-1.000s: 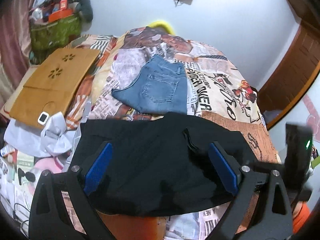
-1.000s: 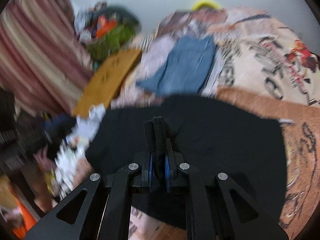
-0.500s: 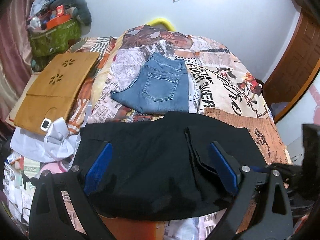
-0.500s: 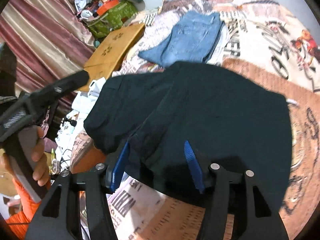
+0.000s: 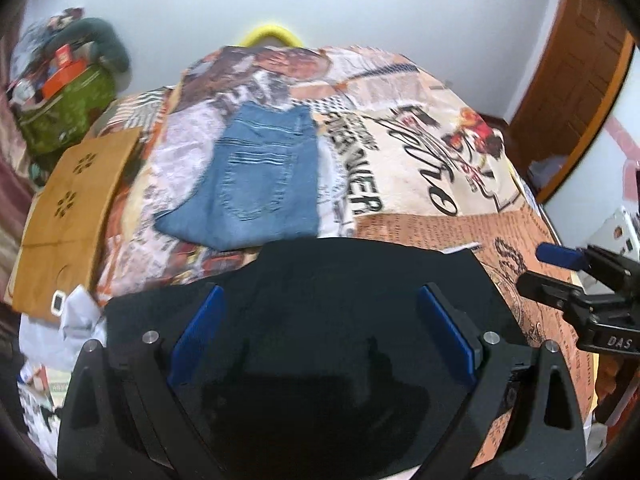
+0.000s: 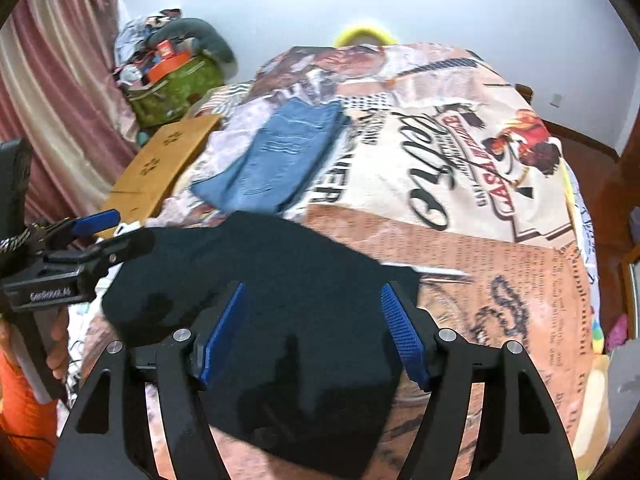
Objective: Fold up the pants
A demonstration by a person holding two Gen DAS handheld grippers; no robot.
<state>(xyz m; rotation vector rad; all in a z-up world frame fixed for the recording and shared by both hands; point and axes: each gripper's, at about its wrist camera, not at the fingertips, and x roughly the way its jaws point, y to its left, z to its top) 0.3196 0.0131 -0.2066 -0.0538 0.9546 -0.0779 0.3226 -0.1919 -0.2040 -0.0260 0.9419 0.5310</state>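
Note:
Black pants point(image 5: 340, 312) lie folded flat on the near part of the bed, also in the right wrist view point(image 6: 280, 280). My left gripper point(image 5: 320, 304) is open and empty just above them. My right gripper point(image 6: 312, 300) is open and empty over the pants' right half; it shows at the right edge of the left wrist view point(image 5: 560, 264). The left gripper shows at the left of the right wrist view point(image 6: 104, 232).
Folded blue jeans point(image 5: 256, 176) lie farther back on the printed bedspread point(image 5: 420, 152). A tan perforated board point(image 5: 72, 200) and crumpled white cloth point(image 5: 76, 320) lie left. A green bag point(image 5: 64, 108) sits at the back left. A wooden door point(image 5: 572, 60) stands right.
My right gripper let go of the black pants, opened and drew back to the right. The fold now lies flat. The left gripper stayed open and shifted slightly.

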